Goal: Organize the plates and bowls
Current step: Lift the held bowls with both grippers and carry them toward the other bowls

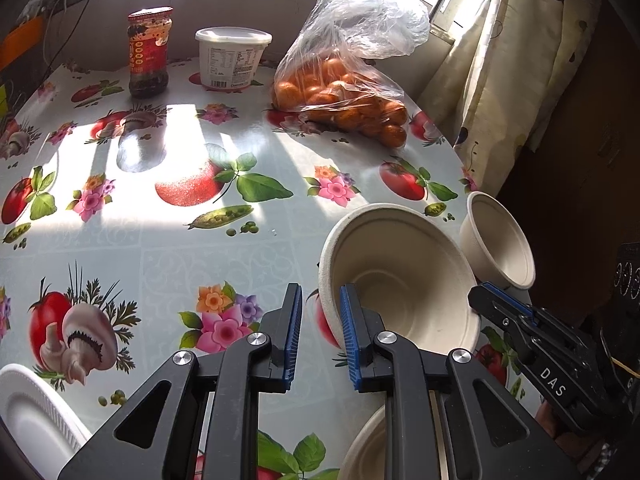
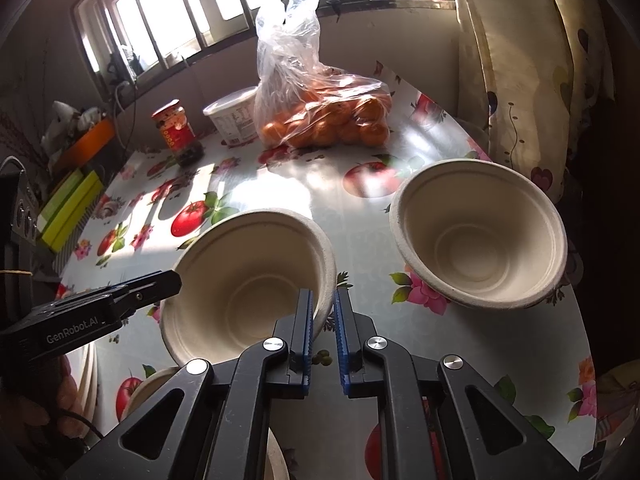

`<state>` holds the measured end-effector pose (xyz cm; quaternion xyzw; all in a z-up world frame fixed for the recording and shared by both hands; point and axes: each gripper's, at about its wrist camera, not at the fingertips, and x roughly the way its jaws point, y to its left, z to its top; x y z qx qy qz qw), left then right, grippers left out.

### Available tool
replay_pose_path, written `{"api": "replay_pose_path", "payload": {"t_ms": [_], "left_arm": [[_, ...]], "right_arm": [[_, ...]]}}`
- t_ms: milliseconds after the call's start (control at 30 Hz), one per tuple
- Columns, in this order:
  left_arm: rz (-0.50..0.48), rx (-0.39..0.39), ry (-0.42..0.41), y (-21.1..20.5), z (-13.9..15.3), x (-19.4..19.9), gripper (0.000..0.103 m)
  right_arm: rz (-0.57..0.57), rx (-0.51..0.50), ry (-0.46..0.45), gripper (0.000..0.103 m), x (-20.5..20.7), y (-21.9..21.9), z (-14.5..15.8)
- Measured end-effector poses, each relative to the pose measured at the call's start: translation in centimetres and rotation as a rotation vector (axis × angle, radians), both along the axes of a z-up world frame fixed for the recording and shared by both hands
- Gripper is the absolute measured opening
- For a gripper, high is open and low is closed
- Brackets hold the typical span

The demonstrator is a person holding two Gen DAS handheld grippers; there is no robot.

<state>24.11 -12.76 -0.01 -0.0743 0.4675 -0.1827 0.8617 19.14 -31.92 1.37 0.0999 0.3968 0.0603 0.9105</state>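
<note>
A beige paper bowl [image 1: 400, 276] [image 2: 248, 280] is tilted and lifted off the flowered table. My right gripper [image 2: 323, 298] [image 1: 486, 294] is shut on its right rim. My left gripper [image 1: 320, 300] [image 2: 174, 278] is open, with the bowl's left rim between its fingers. A second beige bowl [image 2: 480, 236] [image 1: 500, 240] sits on the table to the right. Another bowl's rim [image 1: 364, 444] shows below my left gripper. A white plate [image 1: 32, 416] lies at the near left edge.
At the far side of the table [image 1: 160, 240] stand a red-lidded jar [image 1: 149, 52], a white tub [image 1: 232, 58] and a plastic bag of oranges [image 1: 344, 92]. A curtain [image 1: 500, 80] hangs at the right, by the table's edge. Green boxes [image 2: 68, 208] lie at the left.
</note>
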Motion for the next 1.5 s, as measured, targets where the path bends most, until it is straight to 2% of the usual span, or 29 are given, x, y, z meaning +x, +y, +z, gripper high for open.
{"api": "replay_pose_path", "payload": {"t_ms": [167,233,267,1500], "left_arm": [[-0.011,-0.026,0.035,-0.1,-0.6,0.1,0.021],[-0.013,-0.029,0.039,-0.2,-0.7,0.0,0.013],[-0.01,-0.03,0.04,-0.2,-0.7,0.0,0.013],[-0.015,-0.002,-0.03,-0.5,1.4,-1.3,0.013]], "right_arm": [[0.0,0.001,0.0,0.011,0.0,-0.1,0.0],[0.004,0.004,-0.001,0.011,0.0,-0.1,0.0],[0.005,0.004,-0.003,0.011,0.0,-0.1,0.1],[-0.033,0.029,-0.045,0.011,-1.2,-0.1,1.7]]}}
